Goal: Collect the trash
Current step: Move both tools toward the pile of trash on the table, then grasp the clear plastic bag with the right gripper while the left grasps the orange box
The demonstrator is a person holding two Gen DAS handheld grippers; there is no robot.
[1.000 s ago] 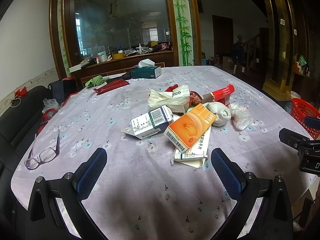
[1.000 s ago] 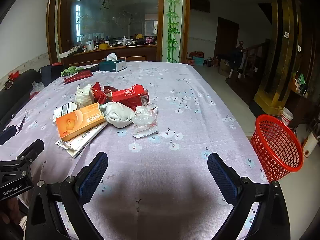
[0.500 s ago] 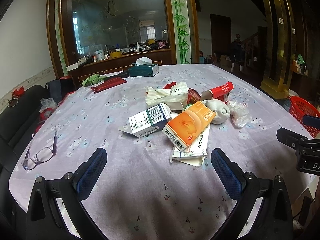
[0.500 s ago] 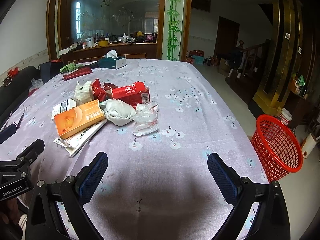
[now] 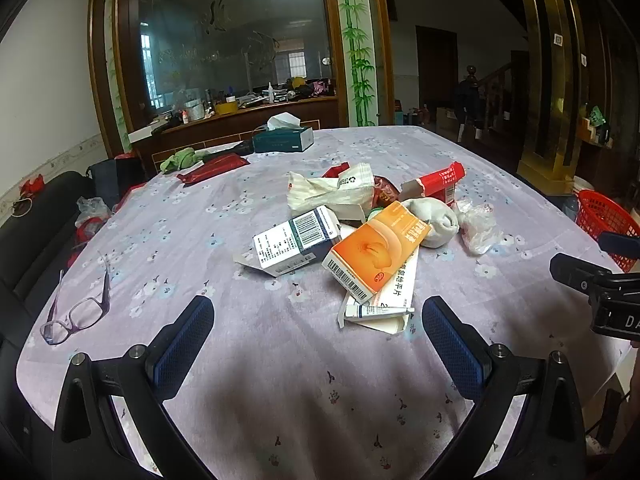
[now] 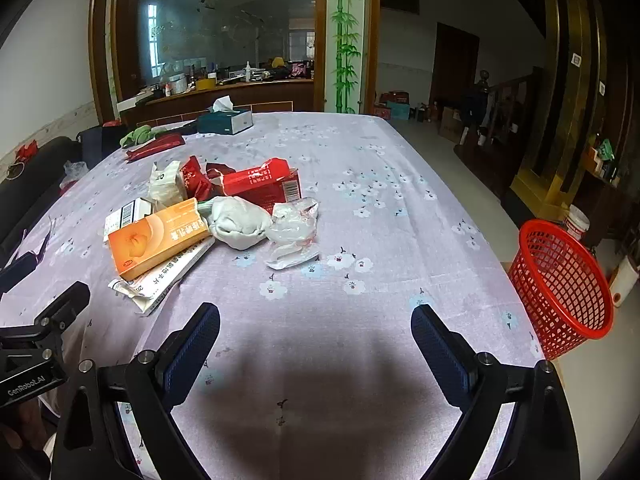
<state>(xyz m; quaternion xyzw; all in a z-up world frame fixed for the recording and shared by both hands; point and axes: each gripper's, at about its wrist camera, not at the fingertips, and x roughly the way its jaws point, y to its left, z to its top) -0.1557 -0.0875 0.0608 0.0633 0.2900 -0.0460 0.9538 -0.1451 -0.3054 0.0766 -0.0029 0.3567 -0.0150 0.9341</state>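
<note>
Right tongs [image 6: 316, 332] agape, empty; trash pile [image 6: 208, 216] ahead, apparently untouched.

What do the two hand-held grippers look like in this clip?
Both are black frames with silver screws. The left hand-held gripper and the right hand-held gripper each carry two fingers faced with textured blue pads. White "GenRobot.AI" lettering marks the left unit's body in the right wrist view.

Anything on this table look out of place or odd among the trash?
A pair of glasses lies near the table's left edge, apart from the trash pile; it doesn't look like trash. Both grippers are open and empty.
</note>
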